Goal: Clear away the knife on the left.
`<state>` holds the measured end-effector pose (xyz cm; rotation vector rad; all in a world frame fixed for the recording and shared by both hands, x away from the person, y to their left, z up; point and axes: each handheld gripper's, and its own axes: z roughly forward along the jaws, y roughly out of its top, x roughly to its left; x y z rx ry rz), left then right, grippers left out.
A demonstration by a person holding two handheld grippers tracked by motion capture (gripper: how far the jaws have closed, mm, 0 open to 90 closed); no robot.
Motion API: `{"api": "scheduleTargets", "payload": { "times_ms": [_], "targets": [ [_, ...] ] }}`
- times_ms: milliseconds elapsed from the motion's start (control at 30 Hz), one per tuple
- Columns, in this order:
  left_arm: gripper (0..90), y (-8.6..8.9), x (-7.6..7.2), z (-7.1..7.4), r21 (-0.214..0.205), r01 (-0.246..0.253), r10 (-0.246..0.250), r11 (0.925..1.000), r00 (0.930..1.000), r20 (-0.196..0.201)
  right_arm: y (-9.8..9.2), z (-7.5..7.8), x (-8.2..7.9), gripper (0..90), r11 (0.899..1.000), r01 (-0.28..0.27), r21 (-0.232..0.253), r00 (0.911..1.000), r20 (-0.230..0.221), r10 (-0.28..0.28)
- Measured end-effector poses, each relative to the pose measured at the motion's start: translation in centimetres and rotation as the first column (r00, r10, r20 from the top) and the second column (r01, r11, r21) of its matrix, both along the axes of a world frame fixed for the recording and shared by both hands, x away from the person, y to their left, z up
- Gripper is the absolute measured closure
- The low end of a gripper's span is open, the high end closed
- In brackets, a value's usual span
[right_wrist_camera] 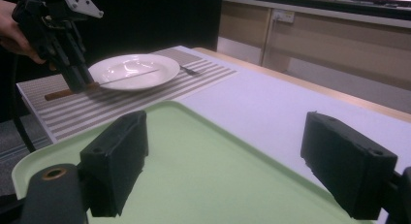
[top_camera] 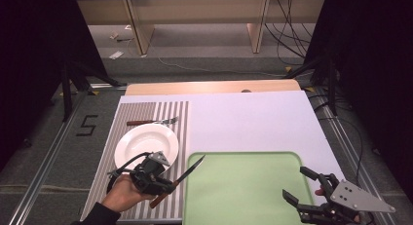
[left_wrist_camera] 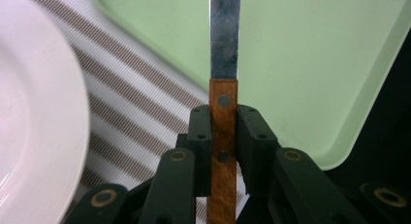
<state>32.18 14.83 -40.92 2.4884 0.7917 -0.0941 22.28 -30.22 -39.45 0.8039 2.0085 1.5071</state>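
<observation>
The knife [top_camera: 182, 177] is in the left gripper [top_camera: 155, 180], above the near part of the striped mat [top_camera: 146, 113], between the plate [top_camera: 146, 144] and the green tray [top_camera: 248, 186]. In the left gripper view the two jaws press on the brown wooden handle from both sides, just below the first rivet, so the claw is closed on the knife. The grip is on the handle and not on the blade, I think because the wood is thicker and less slippery. The blade points forward and to the right, and its tip is over the left rim of the tray. The end of the handle sticks out behind the jaws, toward the person.

The fork [top_camera: 153, 121] lies on the mat behind the plate, apart from it. It seems that the knife belongs on the mat beside the plate, and the strip of mat between the plate and the tray is narrow, so the blade should stay parallel to the mat's edge.

The right gripper [top_camera: 306, 185] waits at the right near corner of the tray with its jaws wide apart and nothing between them. The tray is bare, and the white table [top_camera: 253, 118] beyond it is free, so there is much room on that side. Both grippers are well apart.
</observation>
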Motion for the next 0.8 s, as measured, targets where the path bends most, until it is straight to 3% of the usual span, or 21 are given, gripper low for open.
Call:
{"api": "scheduleTargets", "payload": {
  "times_ms": [67, 100, 267, 500, 800],
  "targets": [
    [77.1, -0.9, -0.1, 0.0, -0.005, 0.001, -0.001, 1.0000, 1.0000, 0.006, 0.0, 0.0, 0.0, 18.2, 1.000, -0.002, -0.001, 1.0000, -0.001, 0.002],
    [77.1, -1.4, -0.4, -0.1, -0.013, -0.023, 0.023, 0.9997, 0.9995, -0.022, 0.0, 0.0, -0.1, 18.2, 1.000, 0.001, -0.006, 1.0000, -0.001, -0.001],
    [77.1, -3.4, -0.2, -0.2, -0.049, 0.000, -0.002, 0.9988, 0.9995, -0.033, 0.0, 0.0, 0.0, 18.2, 1.000, -0.001, 0.000, 1.0000, 0.000, 0.001],
    [77.1, -5.8, 0.0, -0.3, -0.040, 0.033, -0.033, 0.9986, 0.9994, -0.010, 0.0, 0.1, -0.1, 18.2, 1.000, -0.002, -0.004, 1.0000, -0.001, 0.002],
    [77.1, -8.8, -0.2, -0.7, -0.056, 0.088, -0.090, 0.9946, 0.9956, -0.026, -0.1, 0.0, -0.1, 18.2, 1.000, -0.003, -0.003, 1.0000, -0.001, 0.003]
  ]
}}
